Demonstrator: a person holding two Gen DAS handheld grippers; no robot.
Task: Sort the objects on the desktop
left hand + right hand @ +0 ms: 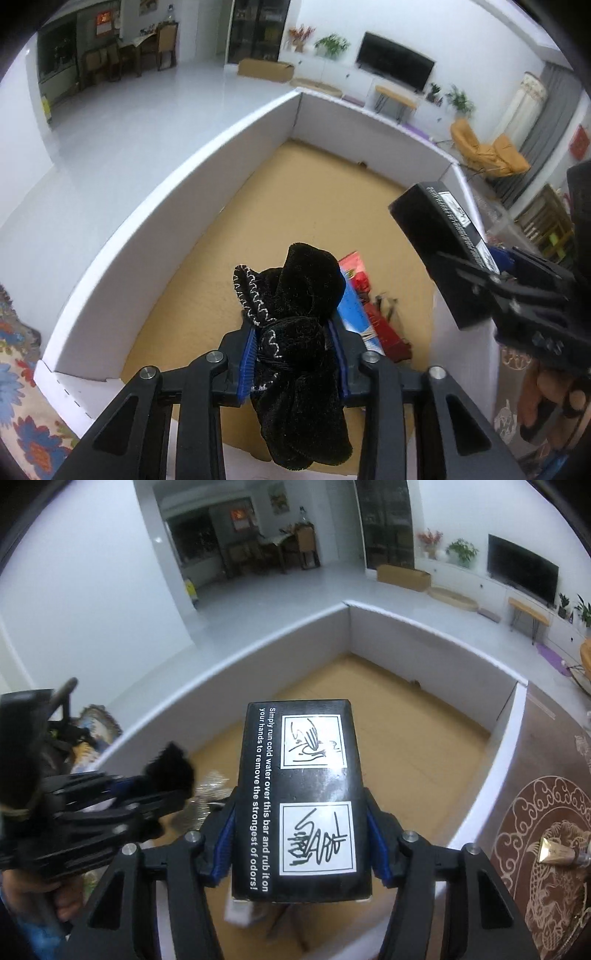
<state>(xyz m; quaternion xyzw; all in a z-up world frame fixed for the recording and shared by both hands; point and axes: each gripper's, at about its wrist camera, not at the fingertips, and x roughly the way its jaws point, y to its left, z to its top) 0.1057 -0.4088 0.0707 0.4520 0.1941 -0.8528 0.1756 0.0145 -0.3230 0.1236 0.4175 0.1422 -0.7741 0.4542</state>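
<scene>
A black velvet pouch (295, 295) with white stitching sits between the blue pads of my left gripper (293, 326), which is shut on it above the near end of a white-walled cardboard box (184, 166). My right gripper (301, 812) is shut on a black printed box (303, 794) with white text and two line drawings, held over the same cardboard box (258, 653). In the left wrist view the black box (436, 236) hangs at the right. In the right wrist view the left gripper (162, 786) and the pouch (171, 768) are at the left.
A red packet (356, 269) and a blue flat item (354, 310) lie on the box's brown floor under the pouch; a crinkled clear packet (210, 794) lies there too. A gold tube (561, 849) rests on the brown patterned cloth (535, 775) at the right. A floral cloth (18, 369) lies left.
</scene>
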